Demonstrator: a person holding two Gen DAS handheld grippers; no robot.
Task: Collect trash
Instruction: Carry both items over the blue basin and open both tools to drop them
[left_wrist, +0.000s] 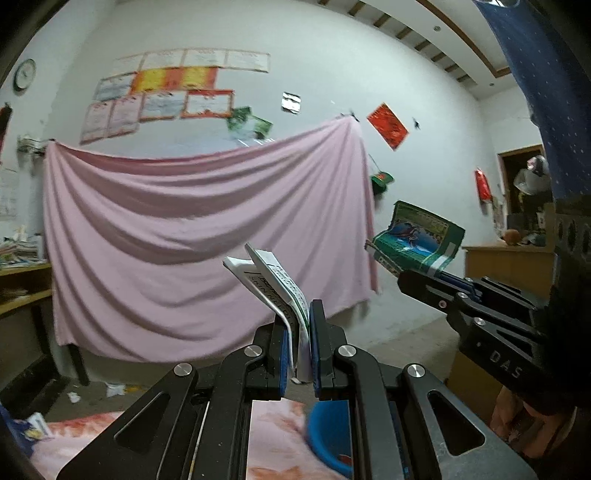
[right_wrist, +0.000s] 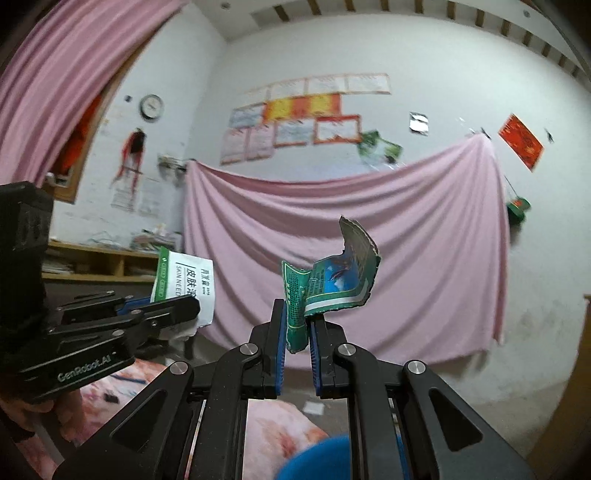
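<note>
My left gripper (left_wrist: 298, 314) is shut on a white flattened packet with green edge and black print (left_wrist: 275, 284), which sticks up and leans left. The right wrist view shows the same white packet (right_wrist: 184, 277) in the left gripper (right_wrist: 184, 306) at the left. My right gripper (right_wrist: 297, 314) is shut on a crumpled green and blue wrapper (right_wrist: 332, 280) that curls up to the right. In the left wrist view that green wrapper (left_wrist: 417, 240) and the right gripper (left_wrist: 417, 277) show at the right. Both grippers point level, side by side.
A pink sheet (left_wrist: 207, 236) hangs across the white wall ahead, with posters above it. Below the grippers lie a pink patterned cover (left_wrist: 273, 435) and a blue round container (left_wrist: 328, 432). Wooden shelves (left_wrist: 22, 288) stand at left, scraps (left_wrist: 114, 387) litter the floor, and a wooden cabinet (left_wrist: 506, 266) stands at right.
</note>
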